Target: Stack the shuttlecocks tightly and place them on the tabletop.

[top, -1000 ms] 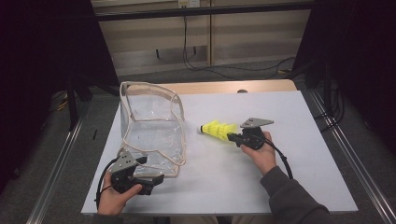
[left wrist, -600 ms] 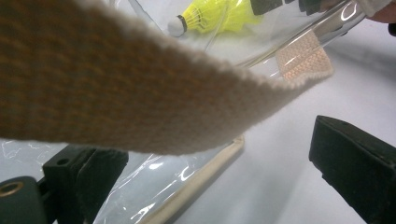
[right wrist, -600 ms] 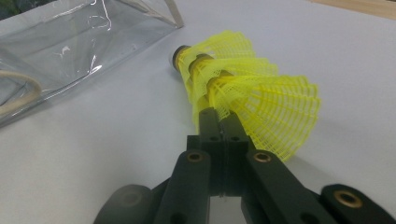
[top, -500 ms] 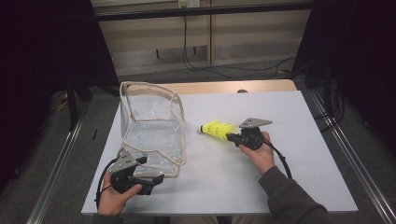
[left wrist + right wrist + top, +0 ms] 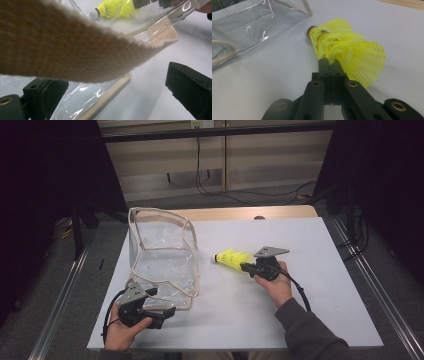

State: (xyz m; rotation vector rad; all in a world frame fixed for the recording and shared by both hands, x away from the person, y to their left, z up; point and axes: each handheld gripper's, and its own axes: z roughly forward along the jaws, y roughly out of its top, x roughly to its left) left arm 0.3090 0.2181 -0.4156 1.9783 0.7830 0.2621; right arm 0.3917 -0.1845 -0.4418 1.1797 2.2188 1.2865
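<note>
The right tool (image 5: 246,266) is gripping a yellow shuttlecock (image 5: 233,258) by the mesh skirt, its two black jaws pressed tight together on the netting. The shuttlecock is lying over the white table (image 5: 310,310) near its middle, cork end pointing left toward the clear plastic bag (image 5: 162,255), just beside the bag but apart from it. The bag is standing on the left part of the table, edged with beige webbing. The left tool (image 5: 167,312) is sitting at the bag's near corner with its jaws standing wide apart; a beige strap (image 5: 75,50) is hanging close across its camera, and the bag's trimmed edge is lying between the jaws, though I cannot tell whether either jaw is touching it.
</note>
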